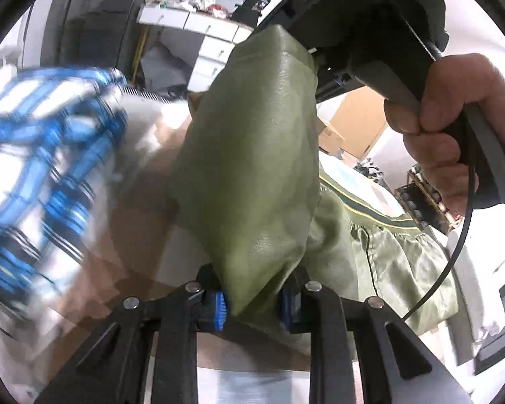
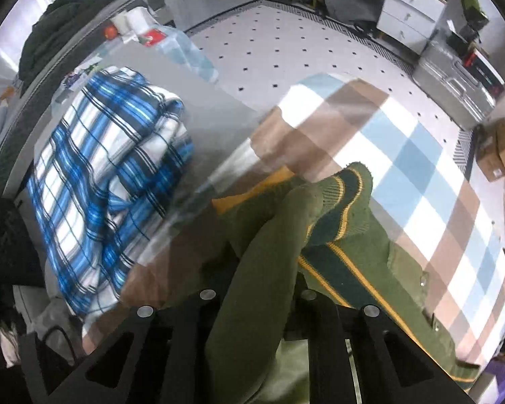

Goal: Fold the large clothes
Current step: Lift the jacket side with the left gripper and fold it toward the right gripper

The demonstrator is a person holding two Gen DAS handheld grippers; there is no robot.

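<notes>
L wrist view: left gripper is clamped on the shiny olive-green jacket, whose held span runs straight up and away to the right gripper in the person's hand, rest sagging lower right. R wrist view: right gripper's jaws pinch the jacket's ribbed, yellow-striped cuff end, sleeve's long axis running fwd over the brown, blue and white check-patterned tablecloth; blue plaid folded garment lies well left, not in the way.

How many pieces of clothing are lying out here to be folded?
2 that I can make out. A green jacket is pinched by both the left gripper and the right gripper. A blue plaid shirt lies bunched to its left. Others may lie out of view.
</notes>
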